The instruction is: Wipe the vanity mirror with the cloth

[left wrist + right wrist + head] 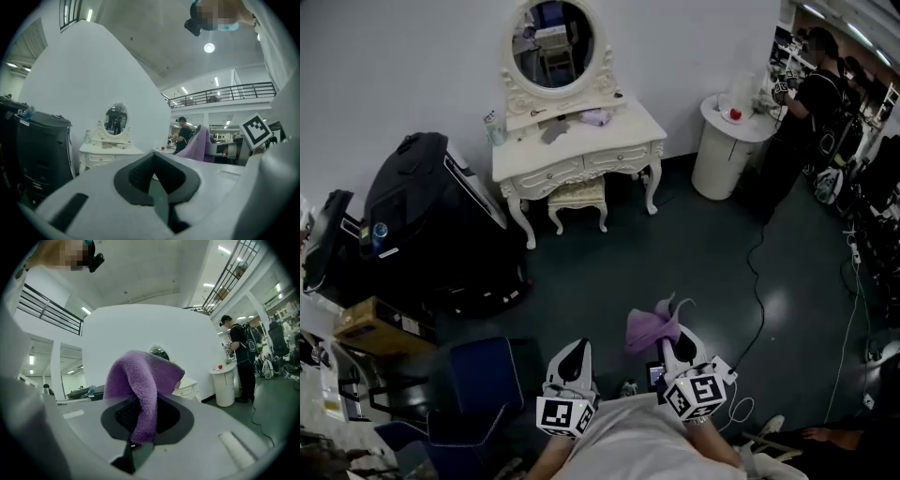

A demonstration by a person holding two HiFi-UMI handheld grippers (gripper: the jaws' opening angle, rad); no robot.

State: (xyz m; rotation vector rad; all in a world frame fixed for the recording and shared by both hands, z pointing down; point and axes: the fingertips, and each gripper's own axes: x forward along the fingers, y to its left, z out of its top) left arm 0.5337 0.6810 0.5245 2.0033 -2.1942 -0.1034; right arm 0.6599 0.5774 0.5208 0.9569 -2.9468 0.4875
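Observation:
An oval vanity mirror (551,44) in a white carved frame stands on a white dressing table (619,133) against the far wall. In the left gripper view the vanity mirror (115,120) is small and distant. Both grippers are held low, close to my body, several steps from the table. My right gripper (673,344) is shut on a purple cloth (654,328), which sticks up from its jaws. The purple cloth (140,385) fills the middle of the right gripper view and hides most of the mirror. My left gripper (573,360) is shut with nothing in it.
A white stool (576,199) is tucked under the table. A large black case (422,216) stands to the left, a blue chair (480,373) nearer me. A white round cabinet (724,145) and a person (802,122) are at the right. Cables (759,281) run across the dark floor.

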